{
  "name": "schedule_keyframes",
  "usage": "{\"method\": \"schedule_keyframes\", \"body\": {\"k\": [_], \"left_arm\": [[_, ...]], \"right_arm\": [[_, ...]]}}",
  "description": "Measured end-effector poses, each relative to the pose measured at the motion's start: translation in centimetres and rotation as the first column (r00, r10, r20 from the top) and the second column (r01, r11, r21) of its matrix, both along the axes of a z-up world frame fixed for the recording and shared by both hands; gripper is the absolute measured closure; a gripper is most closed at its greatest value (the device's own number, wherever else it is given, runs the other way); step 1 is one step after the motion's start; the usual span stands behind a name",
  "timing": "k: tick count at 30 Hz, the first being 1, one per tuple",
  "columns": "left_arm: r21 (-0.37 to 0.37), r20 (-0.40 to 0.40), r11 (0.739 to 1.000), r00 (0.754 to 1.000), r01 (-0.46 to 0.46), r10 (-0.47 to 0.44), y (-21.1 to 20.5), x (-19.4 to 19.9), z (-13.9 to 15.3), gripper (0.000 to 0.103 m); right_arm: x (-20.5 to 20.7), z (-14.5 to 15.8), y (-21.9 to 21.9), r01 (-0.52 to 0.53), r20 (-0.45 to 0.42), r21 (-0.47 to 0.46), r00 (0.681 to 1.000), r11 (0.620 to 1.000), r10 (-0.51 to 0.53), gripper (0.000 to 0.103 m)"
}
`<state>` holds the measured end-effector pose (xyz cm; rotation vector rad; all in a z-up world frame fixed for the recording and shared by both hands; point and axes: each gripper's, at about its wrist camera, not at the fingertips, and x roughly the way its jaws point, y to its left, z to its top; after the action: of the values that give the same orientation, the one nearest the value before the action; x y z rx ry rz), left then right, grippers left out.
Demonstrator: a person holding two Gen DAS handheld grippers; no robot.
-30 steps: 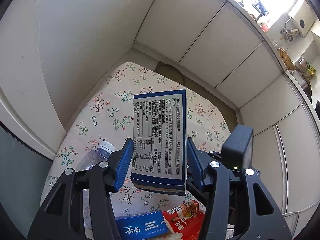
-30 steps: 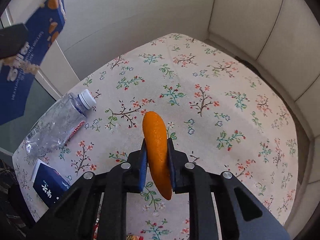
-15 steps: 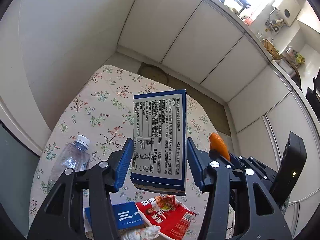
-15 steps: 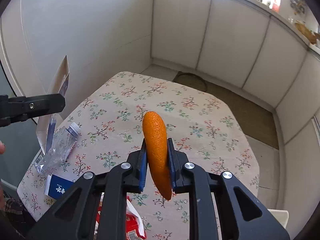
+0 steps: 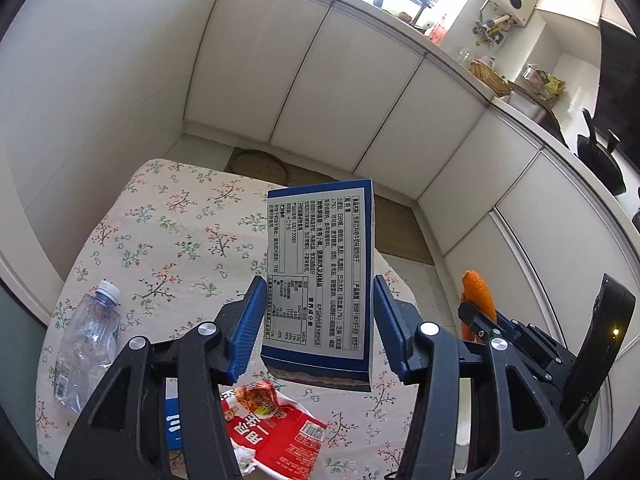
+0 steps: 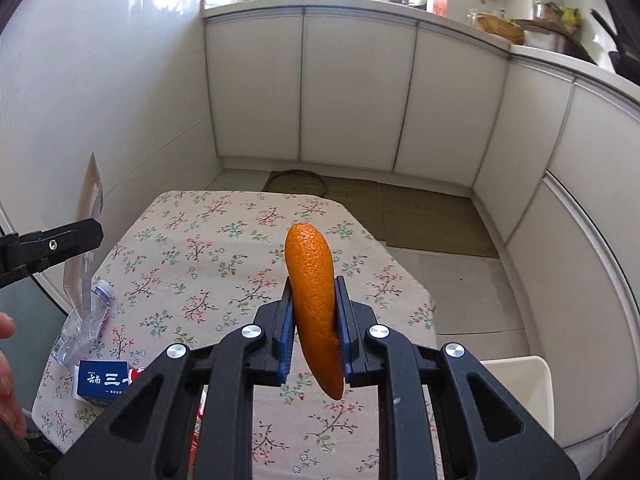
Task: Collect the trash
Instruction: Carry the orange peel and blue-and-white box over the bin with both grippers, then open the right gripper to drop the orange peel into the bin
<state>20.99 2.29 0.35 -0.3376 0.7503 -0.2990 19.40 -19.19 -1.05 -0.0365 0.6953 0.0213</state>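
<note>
My left gripper is shut on a blue and white food box, held upright high above the floral table. My right gripper is shut on a curved piece of orange peel, also held above the table. The peel shows in the left wrist view at the right. The box shows edge-on in the right wrist view at the left. On the table lie a crushed clear plastic bottle, a small blue carton and a red snack wrapper.
A white bin stands on the floor at the table's right near corner. White cabinets line the far and right sides. A brown mat lies on the floor beyond the table. A hand shows at the left edge.
Both grippers have risen and pulled back from the table, each keeping its load. More of the room and the white bin have come into view.
</note>
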Motion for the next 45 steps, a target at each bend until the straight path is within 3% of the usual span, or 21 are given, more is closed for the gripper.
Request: {"method": "schedule_keyframes", "body": {"k": [7, 16, 25, 33, 36, 38, 43, 45], "left_arm": [[0.031, 0.054, 0.999, 0.998, 0.041, -0.042, -3.9, -1.4, 0.3, 0.052], [0.089, 0.091, 0.991, 0.99, 0.104, -0.112, -9.0, -2.4, -0.1, 0.052], [0.132, 0.092, 0.976, 0.979, 0.171, -0.183, -13.6, -3.2, -0.6, 0.052], [0.164, 0.056, 0.958, 0.967, 0.236, -0.248, -18.7, -3.8, -2.4, 0.052], [0.174, 0.064, 0.952, 0.961, 0.254, -0.268, -20.6, -4.1, -2.5, 0.052], [0.178, 0.074, 0.948, 0.957, 0.265, -0.281, -21.7, -4.3, -2.2, 0.052], [0.17, 0.094, 0.937, 0.942, 0.304, -0.322, -25.3, -4.9, -1.7, 0.052], [0.169, 0.091, 0.929, 0.934, 0.328, -0.346, -26.9, -5.2, -1.6, 0.052]], "right_arm": [[-2.7, 0.8, -5.2, 0.137, 0.055, 0.002, 0.989, 0.991, -0.137, 0.085], [-5.7, 0.7, -12.2, 0.304, 0.082, -0.011, 0.95, 0.953, -0.302, 0.085], [-8.0, -0.9, -19.9, 0.478, 0.045, 0.006, 0.878, 0.879, -0.477, 0.085], [-9.3, -3.4, -25.3, 0.567, -0.057, 0.027, 0.823, 0.823, -0.565, 0.084], [-10.1, -4.1, -26.6, 0.574, -0.08, 0.057, 0.818, 0.817, -0.569, 0.077], [-10.6, -4.5, -27.6, 0.583, -0.087, 0.063, 0.812, 0.81, -0.577, 0.052], [-12.9, -4.6, -30.3, 0.635, -0.064, 0.035, 0.772, 0.772, -0.632, 0.039], [-14.0, -4.7, -31.6, 0.659, -0.047, 0.005, 0.751, 0.752, -0.658, 0.039]]}}
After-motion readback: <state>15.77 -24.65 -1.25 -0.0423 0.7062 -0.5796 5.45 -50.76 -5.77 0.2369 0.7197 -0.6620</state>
